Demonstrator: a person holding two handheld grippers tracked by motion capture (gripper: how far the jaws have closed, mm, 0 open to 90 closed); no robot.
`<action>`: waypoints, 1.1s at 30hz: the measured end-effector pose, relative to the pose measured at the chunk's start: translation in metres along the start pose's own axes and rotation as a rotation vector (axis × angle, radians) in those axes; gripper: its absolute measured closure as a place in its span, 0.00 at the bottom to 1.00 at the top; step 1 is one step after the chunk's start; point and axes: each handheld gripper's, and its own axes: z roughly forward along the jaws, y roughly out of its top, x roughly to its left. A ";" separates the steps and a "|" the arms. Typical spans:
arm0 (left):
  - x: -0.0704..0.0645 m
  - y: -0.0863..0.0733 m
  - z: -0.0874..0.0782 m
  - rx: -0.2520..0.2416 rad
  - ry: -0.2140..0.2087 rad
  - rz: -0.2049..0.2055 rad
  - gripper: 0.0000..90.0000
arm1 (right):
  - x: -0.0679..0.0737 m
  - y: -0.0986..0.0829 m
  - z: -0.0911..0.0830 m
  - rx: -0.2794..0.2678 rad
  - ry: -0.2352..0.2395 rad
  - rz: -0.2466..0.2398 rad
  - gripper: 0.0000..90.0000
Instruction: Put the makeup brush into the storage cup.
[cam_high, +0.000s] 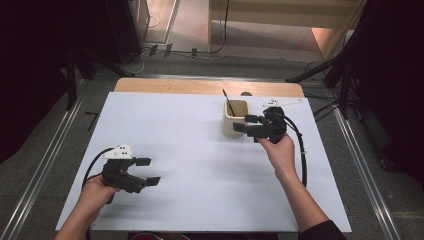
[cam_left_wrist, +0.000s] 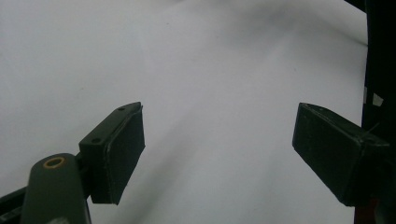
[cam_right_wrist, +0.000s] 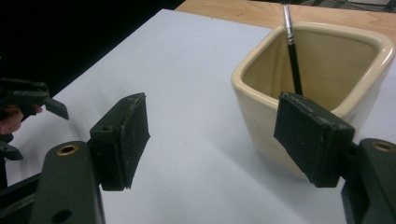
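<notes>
Two grippers up, both with jaws spread and holding nothing. My right gripper sits just beside the cup at the far right of the white sheet; from the high view its jaws point left at the cup's right wall, touching or nearly so, I can't tell which. In the right gripper view one jaw stands in front of the cup's near rim, the other hangs over bare sheet, so the cup is off to one side, not between them. Cup is cream, squarish, upright, open top. A brush leans inside it, dark handle, tip poking above the rim; the right gripper view shows it resting against the far inner wall.

My left gripper is low at the near left of the sheet, well apart from the cup, held in the left hand. Left gripper view: jaws wide, plain white sheet between them. Right hand grips from below, cable trailing toward the near edge. Wooden table edge shows beyond the sheet.
</notes>
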 end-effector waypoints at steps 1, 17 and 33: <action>0.000 0.000 0.000 0.000 -0.001 -0.002 0.19 | 0.001 -0.001 0.000 0.005 0.001 -0.007 0.30; 0.001 0.000 -0.002 0.000 0.000 -0.008 0.19 | 0.019 -0.022 0.001 0.048 0.060 -0.058 0.27; 0.002 0.000 -0.003 -0.003 0.005 -0.014 0.19 | 0.030 -0.055 -0.001 0.106 0.061 -0.110 0.25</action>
